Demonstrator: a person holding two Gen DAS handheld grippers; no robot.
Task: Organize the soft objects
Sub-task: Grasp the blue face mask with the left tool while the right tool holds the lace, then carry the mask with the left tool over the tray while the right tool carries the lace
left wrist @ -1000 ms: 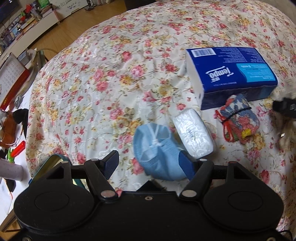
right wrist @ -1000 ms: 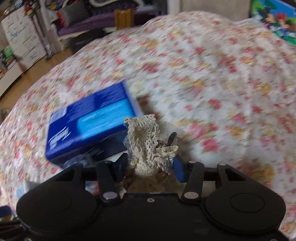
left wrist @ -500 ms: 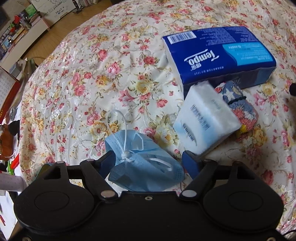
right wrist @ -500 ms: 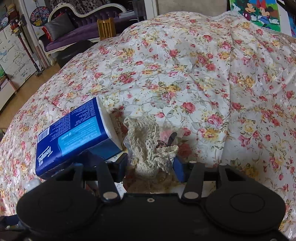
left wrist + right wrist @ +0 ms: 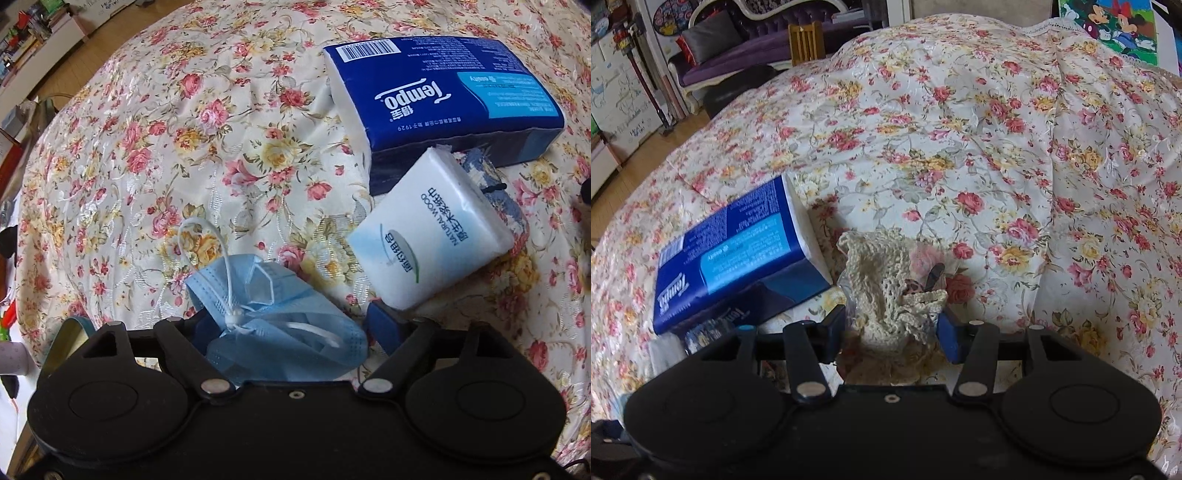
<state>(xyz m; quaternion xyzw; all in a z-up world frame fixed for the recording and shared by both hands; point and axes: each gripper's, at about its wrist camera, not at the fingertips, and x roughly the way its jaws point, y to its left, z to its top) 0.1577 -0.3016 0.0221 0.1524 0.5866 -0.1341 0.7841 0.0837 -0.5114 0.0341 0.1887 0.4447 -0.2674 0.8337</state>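
On the flowered bedspread (image 5: 155, 155), left wrist view: soft things lie close together ahead of the left gripper (image 5: 291, 325).
Left gripper: its jaws have just been opening and now stand apart; the blue face mask (image 5: 280, 325) lies between them, and neither pad visibly presses on it.
Face mask: crumpled on the spread, its white ear loop (image 5: 207, 236) curling up and away from the gripper.
White tissue pack (image 5: 430, 229): just beside the gripper's right finger (image 5: 382, 323), tilted, leaning over a patterned fabric pouch (image 5: 491, 184) that is mostly hidden behind it.
Blue Tempo tissue pack (image 5: 443, 96): flat on the spread beyond the white pack, barcode end toward the left.

Over the same bedspread (image 5: 997, 147), right wrist view: the right gripper (image 5: 892, 328) points down at the cloth.
Right gripper: clamped on a cream crocheted piece (image 5: 886, 288), which stands up between the fingers inside thin clear wrapping.
Blue Tempo tissue pack (image 5: 738, 254): left of the crocheted piece, just beside it.
Background: a purple sofa (image 5: 738, 48) and a wooden chair (image 5: 805, 40) past the bed.
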